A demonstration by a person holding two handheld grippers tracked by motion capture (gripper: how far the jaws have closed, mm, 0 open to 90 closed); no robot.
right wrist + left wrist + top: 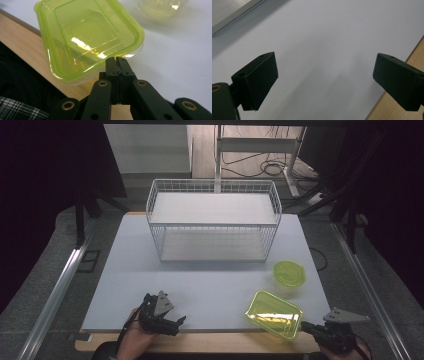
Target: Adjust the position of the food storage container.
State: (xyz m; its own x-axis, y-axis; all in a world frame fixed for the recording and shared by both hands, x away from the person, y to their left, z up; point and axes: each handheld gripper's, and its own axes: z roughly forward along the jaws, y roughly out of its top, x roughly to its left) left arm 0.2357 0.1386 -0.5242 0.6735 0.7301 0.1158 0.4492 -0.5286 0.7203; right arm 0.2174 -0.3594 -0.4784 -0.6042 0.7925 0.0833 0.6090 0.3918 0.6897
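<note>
green box pinched at the table's near edge
right gripper [117, 60] clamped on rectangular green container [85, 37]'s rim, tilted; left gripper [324, 75] spread wide over white table [332, 30]; no readable writing.

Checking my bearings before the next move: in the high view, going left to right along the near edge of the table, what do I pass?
Left gripper, jaws open → rectangular green container, tilted, its rim pinched by the right gripper.
</note>
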